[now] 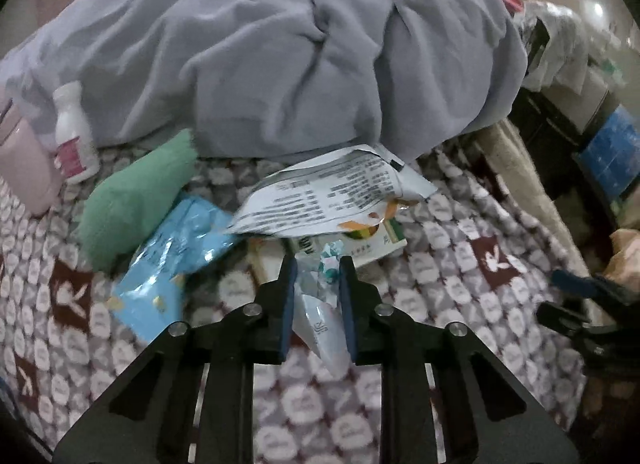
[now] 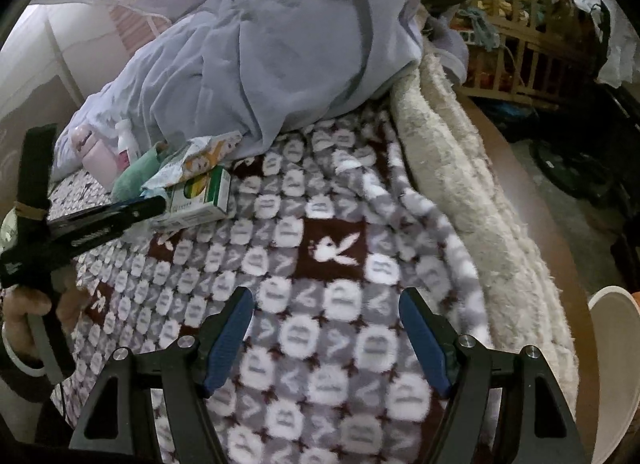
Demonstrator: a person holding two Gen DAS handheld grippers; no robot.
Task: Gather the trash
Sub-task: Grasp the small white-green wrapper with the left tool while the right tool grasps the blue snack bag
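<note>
Your left claw (image 1: pixel 318 264) is closed on a crumpled white wrapper (image 1: pixel 322 320), pinched between its two blue pads; the wrapper's twisted top pokes up past the fingertips and its tail hangs down between the fingers. The claw sits low over a bed covered by a patterned blanket (image 1: pixel 460 264) in grey, white and maroon with rabbit-head motifs.

Just ahead of the held wrapper lies a small pile of trash. A white printed packet (image 1: pixel 332 191) rests on top of a green and white carton (image 1: pixel 372 242), and to the left a light blue snack bag (image 1: pixel 176 260) lies flat, touching the pile. Beside the blue bag sits a green cloth roll (image 1: pixel 136 199). Further left, a white pill bottle (image 1: pixel 74 135) stands upright next to a pink container (image 1: pixel 24 167). A rumpled lavender duvet (image 1: pixel 280 55) fills the bed behind everything.

Your right claw (image 2: pixel 326 332) is open, its blue-padded fingers spread wide and holding nothing, hovering over a bare stretch of the blanket well apart from the pile. From this view the carton (image 2: pixel 204 199) shows at the upper left with the packet (image 2: pixel 196 159) on it, and the left device reaches in toward them. A cream fleece edge (image 2: pixel 460 183) runs along the bed's right side.
</note>
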